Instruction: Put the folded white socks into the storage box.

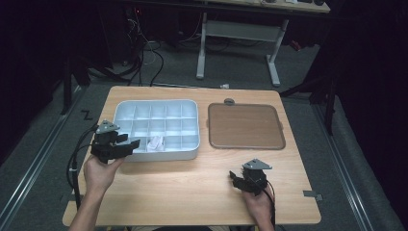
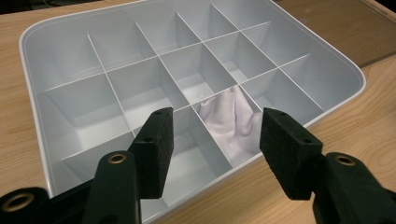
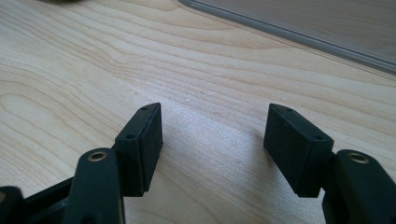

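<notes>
One white tray on the bench, fifteen compartments, three rows of five. One white cloth lies in the near row's middle compartment. One brown lid just right of tray. Left gripper at tray's near-left corner, fingers apart, empty. Right gripper over bare bench, fingers apart, empty.

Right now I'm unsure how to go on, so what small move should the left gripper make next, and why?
Probably ease the left gripper forward and down toward the white cloth: its jaws stand open and empty, aimed at the cloth's compartment in the tray's near row.
</notes>
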Demonstrator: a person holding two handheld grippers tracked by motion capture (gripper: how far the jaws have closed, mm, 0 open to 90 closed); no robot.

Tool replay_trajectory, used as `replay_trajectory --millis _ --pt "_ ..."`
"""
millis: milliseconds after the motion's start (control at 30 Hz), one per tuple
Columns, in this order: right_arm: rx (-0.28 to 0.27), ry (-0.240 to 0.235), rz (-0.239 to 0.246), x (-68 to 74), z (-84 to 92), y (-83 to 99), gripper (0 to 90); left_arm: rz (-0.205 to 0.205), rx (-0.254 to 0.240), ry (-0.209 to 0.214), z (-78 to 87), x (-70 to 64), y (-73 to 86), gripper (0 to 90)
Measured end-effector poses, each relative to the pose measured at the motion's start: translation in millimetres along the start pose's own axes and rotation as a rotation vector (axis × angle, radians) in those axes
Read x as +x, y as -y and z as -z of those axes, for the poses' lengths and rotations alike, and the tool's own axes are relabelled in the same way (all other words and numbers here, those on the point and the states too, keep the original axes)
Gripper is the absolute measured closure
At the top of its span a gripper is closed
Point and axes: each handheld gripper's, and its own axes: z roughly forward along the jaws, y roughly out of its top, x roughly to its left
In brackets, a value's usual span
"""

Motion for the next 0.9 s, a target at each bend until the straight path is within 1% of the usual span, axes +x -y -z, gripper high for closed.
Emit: replay_trajectory --millis 167,267,367,467,533,600,733,767,900 --pt "0.001 0.000 -0.002 0.2 0.1 0.0 37.7 0.012 -0.007 0.002 5.2 1.8 -0.1 45.1" --pt "0.000 0.000 0.000 0.0 0.0 0.0 37.7 0.009 -0.013 0.002 7.9 2.4 -0.6 45.0" --pt "0.000 0.000 0.000 0.0 0.0 0.0 37.7 0.020 -0.018 0.006 11.3 2.8 -1.4 44.9" --pt "0.001 0.000 -0.002 0.1 0.0 0.0 37.7 0.013 -0.020 0.006 13.9 2.7 -0.9 44.4" --pt "0.000 0.000 0.000 0.0 0.0 0.0 37.7 0.019 -0.023 0.007 15.7 2.1 -0.4 44.4" --pt "0.001 0.000 -0.002 0.1 0.0 0.0 37.7 0.015 -0.023 0.008 17.0 1.9 0.2 44.3" --pt "0.001 0.001 -0.001 0.2 0.0 0.0 37.7 0.026 -0.024 0.014 20.7 2.1 1.0 44.2" --pt "0.001 0.000 -0.001 0.2 0.0 0.0 37.7 0.022 -0.024 0.014 21.3 2.1 1.5 44.1" --pt "0.001 0.000 -0.001 0.2 0.1 0.0 37.7 0.027 -0.029 0.015 24.5 2.6 2.6 44.1"
